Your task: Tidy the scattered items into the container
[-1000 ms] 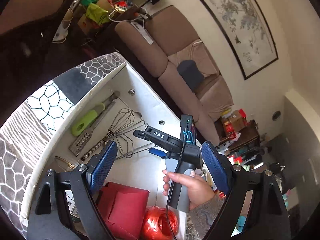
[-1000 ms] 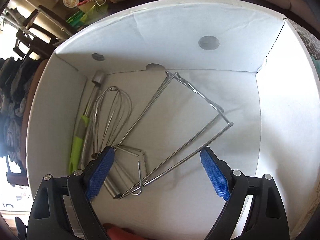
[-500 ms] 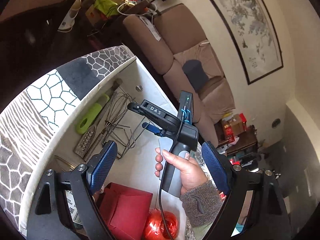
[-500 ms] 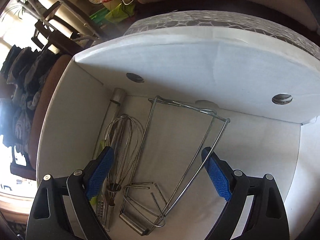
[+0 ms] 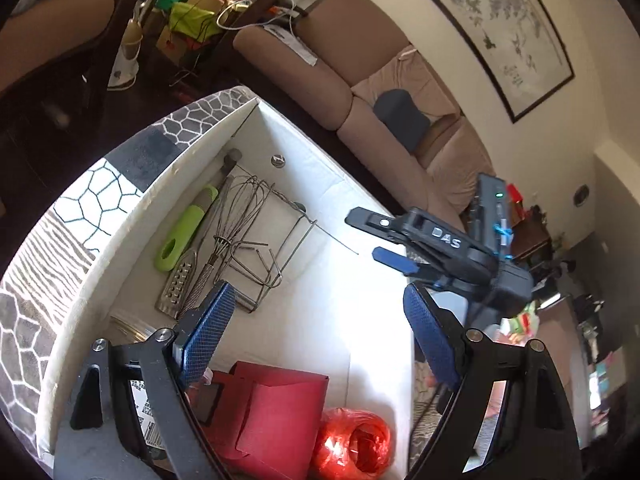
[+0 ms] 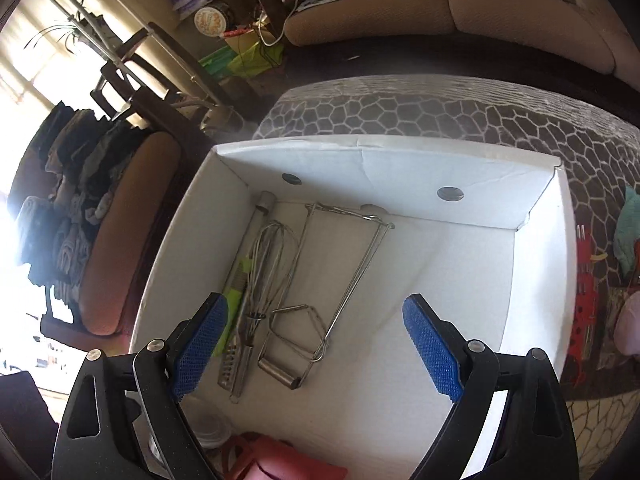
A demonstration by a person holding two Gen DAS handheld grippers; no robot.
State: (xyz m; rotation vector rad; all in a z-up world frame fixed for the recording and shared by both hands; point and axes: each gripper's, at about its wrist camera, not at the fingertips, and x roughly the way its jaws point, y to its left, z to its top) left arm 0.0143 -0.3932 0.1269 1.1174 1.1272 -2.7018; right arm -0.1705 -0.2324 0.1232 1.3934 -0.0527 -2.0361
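Observation:
A white box stands on a patterned cloth; it also shows in the left wrist view. Inside lie a green-handled grater, a wire whisk, a bent wire utensil, red envelopes and a red ribbon ball. My left gripper is open and empty above the box's near end. My right gripper is open and empty, raised above the box; it shows in the left wrist view over the box's right edge.
A brown sofa stands behind the table. Red, teal and pink items lie on the patterned cloth to the right of the box. A cluttered shelf and a clothes-laden bench are to the left.
My right gripper has risen up and back out of the box, empty, leaving the wire utensil on the floor of the box. The left gripper has shifted only slightly.

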